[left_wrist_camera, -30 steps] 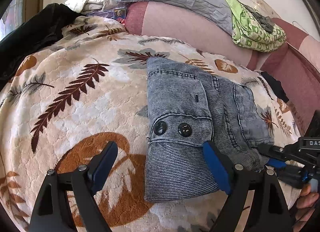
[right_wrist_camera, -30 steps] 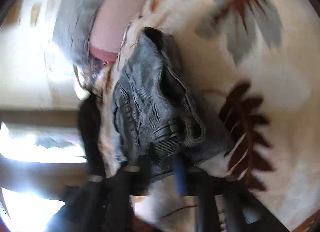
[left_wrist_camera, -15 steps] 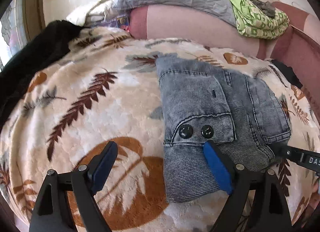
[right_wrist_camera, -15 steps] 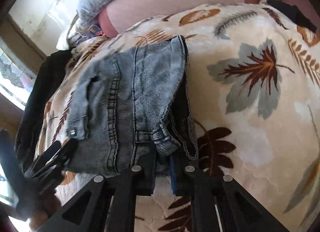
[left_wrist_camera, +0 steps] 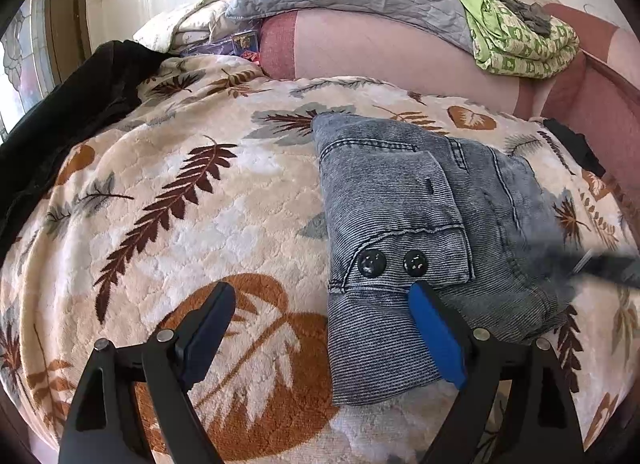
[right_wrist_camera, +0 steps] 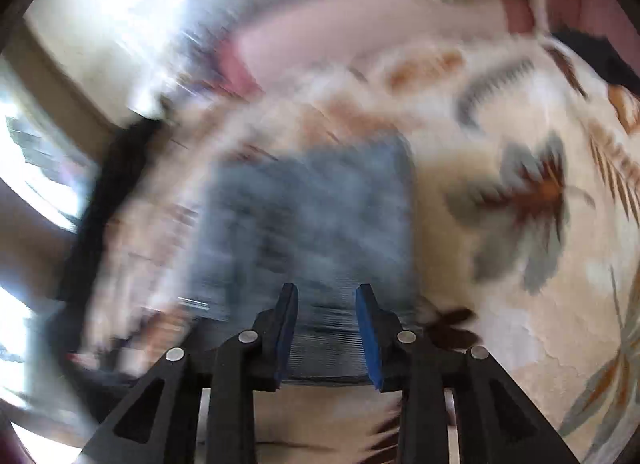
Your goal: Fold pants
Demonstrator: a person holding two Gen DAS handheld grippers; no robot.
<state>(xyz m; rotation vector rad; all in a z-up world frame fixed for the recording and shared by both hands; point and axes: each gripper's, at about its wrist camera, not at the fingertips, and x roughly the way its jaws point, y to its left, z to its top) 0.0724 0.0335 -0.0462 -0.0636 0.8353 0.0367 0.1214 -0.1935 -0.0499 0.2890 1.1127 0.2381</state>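
1. Folded grey denim pants (left_wrist_camera: pixel 420 232) lying flat on the leaf-print blanket (left_wrist_camera: pixel 168 232), two black buttons (left_wrist_camera: pixel 394 263) facing up.
2. Left gripper (left_wrist_camera: pixel 320 328) spread wide, holding nothing, one blue pad over the near edge of the pants.
3. Right gripper (right_wrist_camera: pixel 326 328) part open with nothing between the pads (view badly smeared, so contact with the denim possibly absent).
4. Best to press the stack flat, square the loose right corner, then lift clear without dragging cloth.
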